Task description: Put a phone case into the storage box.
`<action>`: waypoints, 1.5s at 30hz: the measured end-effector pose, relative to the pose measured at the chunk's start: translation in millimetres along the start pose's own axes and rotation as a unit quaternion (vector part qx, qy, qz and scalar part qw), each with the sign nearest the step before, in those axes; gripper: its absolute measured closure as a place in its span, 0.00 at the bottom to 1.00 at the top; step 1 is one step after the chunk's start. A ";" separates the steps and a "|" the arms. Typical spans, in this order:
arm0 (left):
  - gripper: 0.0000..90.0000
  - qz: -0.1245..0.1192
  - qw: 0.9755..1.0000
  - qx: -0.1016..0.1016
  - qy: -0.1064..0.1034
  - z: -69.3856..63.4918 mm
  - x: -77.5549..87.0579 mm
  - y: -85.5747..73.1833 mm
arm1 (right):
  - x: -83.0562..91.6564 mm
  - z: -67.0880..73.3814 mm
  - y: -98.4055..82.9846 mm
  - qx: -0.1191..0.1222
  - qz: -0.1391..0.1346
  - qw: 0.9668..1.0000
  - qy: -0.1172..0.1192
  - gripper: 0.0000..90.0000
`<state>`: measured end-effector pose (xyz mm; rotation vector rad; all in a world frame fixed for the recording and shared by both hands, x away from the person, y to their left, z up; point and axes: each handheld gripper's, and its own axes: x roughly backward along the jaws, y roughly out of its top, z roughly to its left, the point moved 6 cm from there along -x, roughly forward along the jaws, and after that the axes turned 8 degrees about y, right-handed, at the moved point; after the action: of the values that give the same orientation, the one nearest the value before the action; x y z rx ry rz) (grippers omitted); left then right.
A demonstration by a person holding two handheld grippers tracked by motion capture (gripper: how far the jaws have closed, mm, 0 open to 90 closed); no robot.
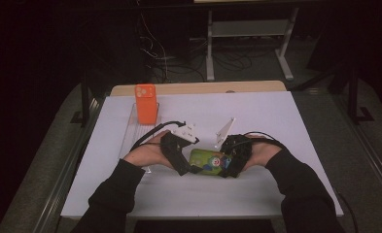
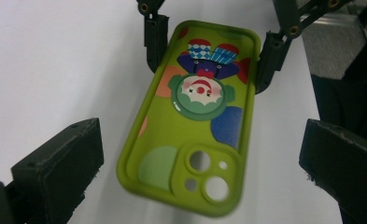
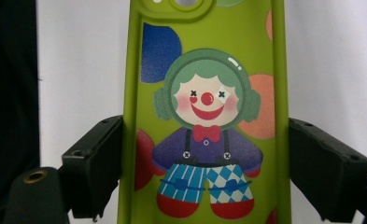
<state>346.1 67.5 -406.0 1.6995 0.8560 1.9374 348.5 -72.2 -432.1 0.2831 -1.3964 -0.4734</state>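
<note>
I am holding the green phone case (image 1: 208, 161) near the front edge of the desk (image 1: 276, 194), at its middle. My right tool (image 3: 204, 172) is gripping the case's long sides at the clown's legs. My left tool (image 2: 195, 154) is standing wide open around the camera end, touching nothing. The soft rim could be buckling under the squeeze, letting the case pop free and drop.

Lime-green phone case (image 1: 207, 161) with clown print and camera cutouts, print side up, on the white table sheet (image 1: 256, 111), lengthwise between both grippers.
</note>
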 end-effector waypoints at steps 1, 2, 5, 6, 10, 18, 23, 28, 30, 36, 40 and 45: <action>0.00 0.003 1.000 -0.008 -0.001 0.1 -0.8 -0.5 | -0.1 1.8 2.2 0.005 -0.001 1.000 0.002 0.17; 0.00 0.008 1.000 -0.013 -0.004 -0.8 -2.2 -1.5 | 0.2 3.5 3.7 0.007 -0.001 1.000 0.003 0.17; 0.00 0.014 1.000 -0.017 -0.012 -3.6 -5.0 -3.1 | 0.8 8.7 9.6 0.019 -0.003 1.000 0.005 0.17; 0.00 0.015 1.000 -0.019 -0.013 -4.1 -6.2 -3.4 | 0.9 9.8 10.5 0.020 -0.003 1.000 0.005 0.17; 0.00 0.027 0.999 -0.027 -0.025 -8.4 -12.3 -6.6 | 2.1 13.5 14.5 0.028 -0.007 1.000 0.008 0.17; 0.05 0.048 0.998 -0.042 -0.027 -10.9 -20.9 -11.3 | 4.0 15.8 16.8 0.035 -0.013 0.999 0.010 0.17; 0.11 0.043 0.998 -0.038 -0.031 -11.1 -20.5 -12.2 | 5.2 16.2 17.3 0.037 -0.013 0.999 0.009 0.17; 0.13 0.040 0.998 -0.041 -0.039 -10.8 -19.1 -12.9 | 5.3 17.0 17.9 0.038 -0.015 0.999 0.011 0.17; 0.14 0.035 0.998 -0.037 -0.042 -11.3 -18.9 -13.2 | 5.2 17.2 18.1 0.039 -0.015 0.999 0.011 0.17; 0.15 0.031 0.998 -0.031 -0.055 -10.5 -17.6 -13.8 | 5.7 17.6 18.5 0.039 -0.018 0.999 0.017 0.17; 0.16 0.031 0.997 -0.028 -0.060 -10.3 -16.8 -13.6 | 6.9 17.8 18.6 0.041 -0.023 0.999 0.016 0.17; 0.17 0.028 0.997 -0.027 -0.062 -11.4 -15.7 -12.8 | 7.2 18.4 17.4 0.040 -0.030 0.999 0.022 0.16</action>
<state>336.4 64.2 -426.8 1.8080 0.7129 1.8512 333.8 -58.8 -414.8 0.3984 -1.3682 -0.4584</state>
